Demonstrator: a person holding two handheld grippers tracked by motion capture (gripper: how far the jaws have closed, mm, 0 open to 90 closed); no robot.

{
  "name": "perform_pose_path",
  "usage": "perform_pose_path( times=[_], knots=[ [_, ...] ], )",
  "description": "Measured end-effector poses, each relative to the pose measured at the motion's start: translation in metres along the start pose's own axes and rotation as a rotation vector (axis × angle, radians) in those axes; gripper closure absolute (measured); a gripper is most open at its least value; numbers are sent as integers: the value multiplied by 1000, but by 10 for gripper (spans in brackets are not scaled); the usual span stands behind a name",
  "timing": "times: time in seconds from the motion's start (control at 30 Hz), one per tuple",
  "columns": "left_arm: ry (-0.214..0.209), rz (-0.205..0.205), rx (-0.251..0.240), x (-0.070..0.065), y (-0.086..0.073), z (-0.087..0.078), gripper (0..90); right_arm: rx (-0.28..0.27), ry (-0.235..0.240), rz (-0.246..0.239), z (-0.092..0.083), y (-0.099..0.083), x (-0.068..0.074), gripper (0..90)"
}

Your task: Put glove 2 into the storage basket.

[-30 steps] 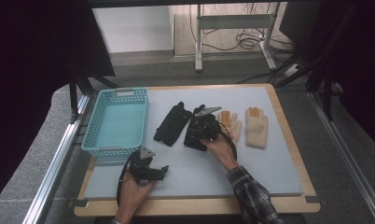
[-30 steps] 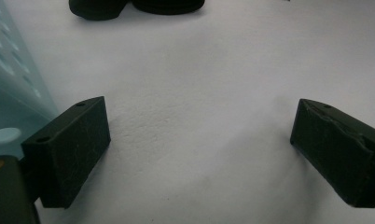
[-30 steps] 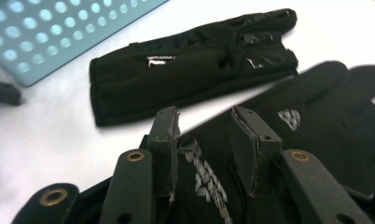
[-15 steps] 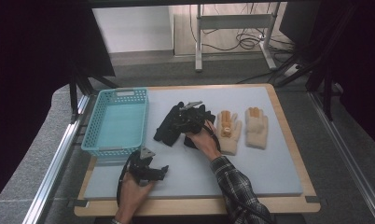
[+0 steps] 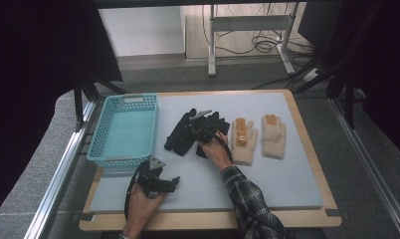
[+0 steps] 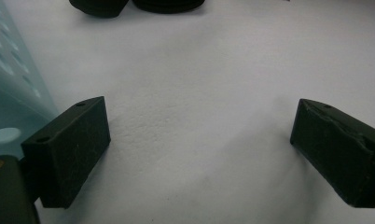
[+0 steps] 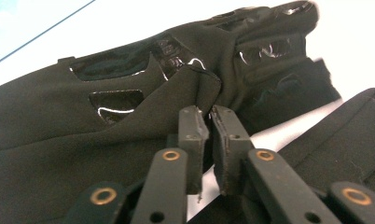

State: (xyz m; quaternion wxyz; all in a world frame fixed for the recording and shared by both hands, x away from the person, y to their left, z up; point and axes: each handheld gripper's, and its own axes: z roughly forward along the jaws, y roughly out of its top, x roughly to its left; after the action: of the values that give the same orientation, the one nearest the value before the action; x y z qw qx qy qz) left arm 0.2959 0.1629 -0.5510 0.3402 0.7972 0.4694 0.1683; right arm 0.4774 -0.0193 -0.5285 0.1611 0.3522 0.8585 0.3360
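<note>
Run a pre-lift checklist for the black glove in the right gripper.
1. Right gripper shut on a fold of the left black glove: ok; its jaws have just been closing.
2. Pinch holds only that glove, not the other black glove: cannot tell.
3. Left gripper open, nothing between its jaws, resting on the table: ok.
4. Blue basket has room: ok.
5. Beige gloves lie apart from the black pair: ok.

basket (image 5: 123, 130): blue, left | cream gloves (image 5: 260, 138): right | mat (image 5: 287, 179): grey
</note>
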Motion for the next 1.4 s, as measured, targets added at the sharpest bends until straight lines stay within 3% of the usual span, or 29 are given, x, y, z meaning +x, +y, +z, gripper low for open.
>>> perform_pose_path(
  times=[0.27, 0.43, 0.77, 0.87, 1.1, 1.27, 1.4],
  knots=[
    [0, 1, 0, 0, 0, 0, 50, -29, 59, 7, -15, 7, -3, 849],
    [1, 2, 1, 0, 0, 0, 51, -48, 64, -9, -26, 12, 0, 849],
    [1, 3, 0, 0, 0, 0, 51, -104, 107, -25, -63, 26, 7, 849],
    [1, 3, -1, 0, 0, 0, 51, -129, 125, -33, -81, 27, 8, 850],
    [1, 2, -1, 0, 0, 0, 51, -158, 162, -27, -110, 23, 9, 850],
    [2, 2, -1, 0, 0, 0, 51, -164, 202, -57, -136, 10, 16, 850],
    [1, -2, -4, 0, 0, 0, 51, -158, 222, -62, -148, 0, 17, 850]
  ],
)
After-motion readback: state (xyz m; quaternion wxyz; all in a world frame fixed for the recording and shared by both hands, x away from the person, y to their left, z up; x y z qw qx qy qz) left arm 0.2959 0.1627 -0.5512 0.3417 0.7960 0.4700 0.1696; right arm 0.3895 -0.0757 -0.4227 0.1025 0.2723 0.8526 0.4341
